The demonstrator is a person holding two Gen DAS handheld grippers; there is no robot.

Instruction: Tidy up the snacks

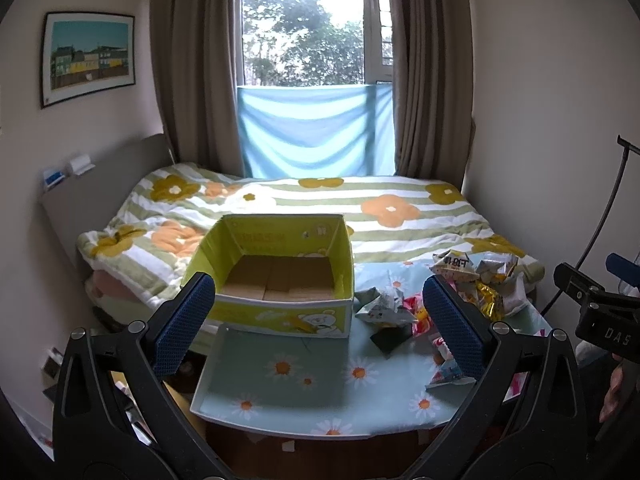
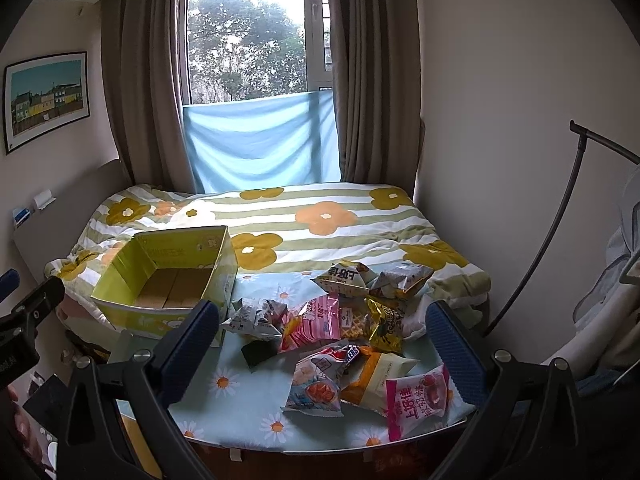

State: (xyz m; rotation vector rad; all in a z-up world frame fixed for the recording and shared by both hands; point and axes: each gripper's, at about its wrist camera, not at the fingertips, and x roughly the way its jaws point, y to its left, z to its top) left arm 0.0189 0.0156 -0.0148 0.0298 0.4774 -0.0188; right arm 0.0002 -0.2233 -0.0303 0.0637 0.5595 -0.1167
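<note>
At the left we see one yellow-green box (image 2: 168,276), open-topped and empty (only its cardboard floor shows), standing at the table's (image 1: 280,400) far left corner against the bed (image 2: 320,208). Our left gripper (image 1: 316,320) hovers in front of it with jaws spread wide, holding nothing.

Moving right, the snack pile (image 2: 352,328) lies loose on the daisy cloth, just beside the box. We count roughly ten packets, though overlaps make this uncertain: a grey one (image 2: 256,316) nearest the box, a pink striped one (image 2: 320,320), a gold one (image 2: 386,322), and a pink doughnut packet (image 2: 416,400) at the near right edge. Our right gripper (image 2: 324,344) hangs above the pile, jaws likewise wide and empty.

We judge the sorting has not begun. The next move calls for lowering onto one packet, closing on a crimped edge, then carrying it left into the box.
</note>
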